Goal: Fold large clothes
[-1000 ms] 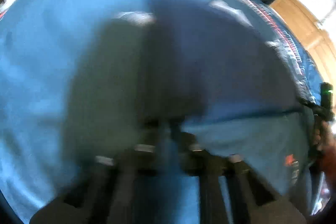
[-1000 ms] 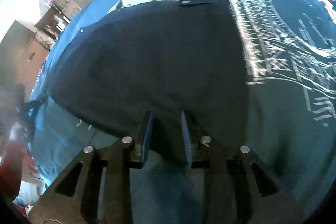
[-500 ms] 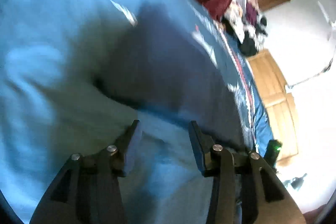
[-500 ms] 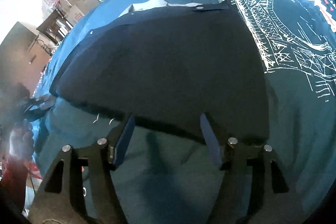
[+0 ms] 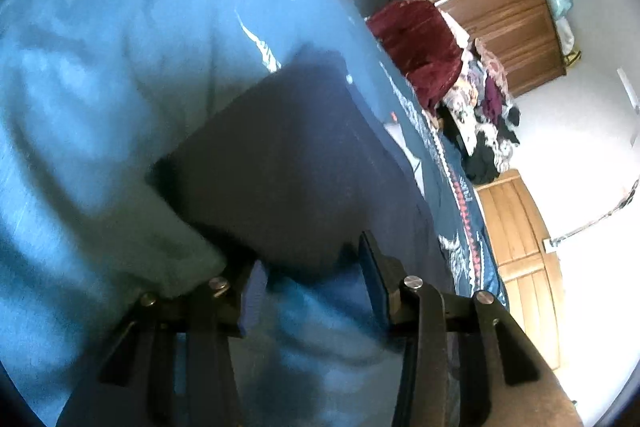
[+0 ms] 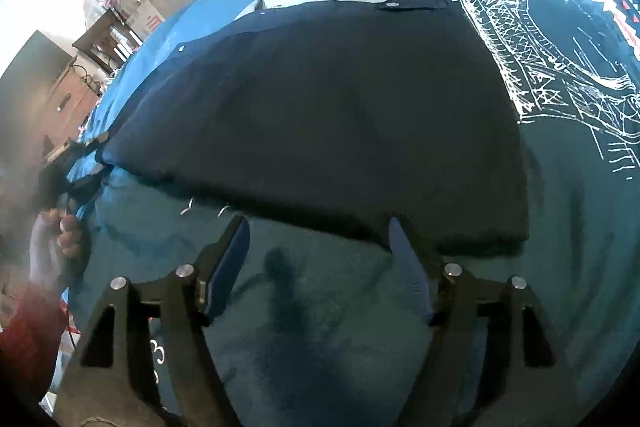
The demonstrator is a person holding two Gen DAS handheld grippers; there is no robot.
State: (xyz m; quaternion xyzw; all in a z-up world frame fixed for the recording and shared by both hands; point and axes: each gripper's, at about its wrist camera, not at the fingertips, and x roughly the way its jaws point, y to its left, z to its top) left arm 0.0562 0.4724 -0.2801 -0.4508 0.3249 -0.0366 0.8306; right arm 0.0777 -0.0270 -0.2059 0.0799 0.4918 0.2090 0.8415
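While the left wrist view tilts across a blue bedspread (image 5: 100, 75), the left hand-held gripper (image 5: 312, 279) stands spread and empty just short of the folded dark navy garment (image 5: 288, 167), which lies flat on the bed. From the right wrist, the right hand-held gripper (image 6: 320, 255) is likewise spread wide, empty, at the garment's near edge (image 6: 320, 115), beside a white printed pattern (image 6: 560, 67).

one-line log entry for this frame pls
phase: fold laid | left gripper: open, at near edge of dark garment | right gripper: open, empty | surface: blue bedspread
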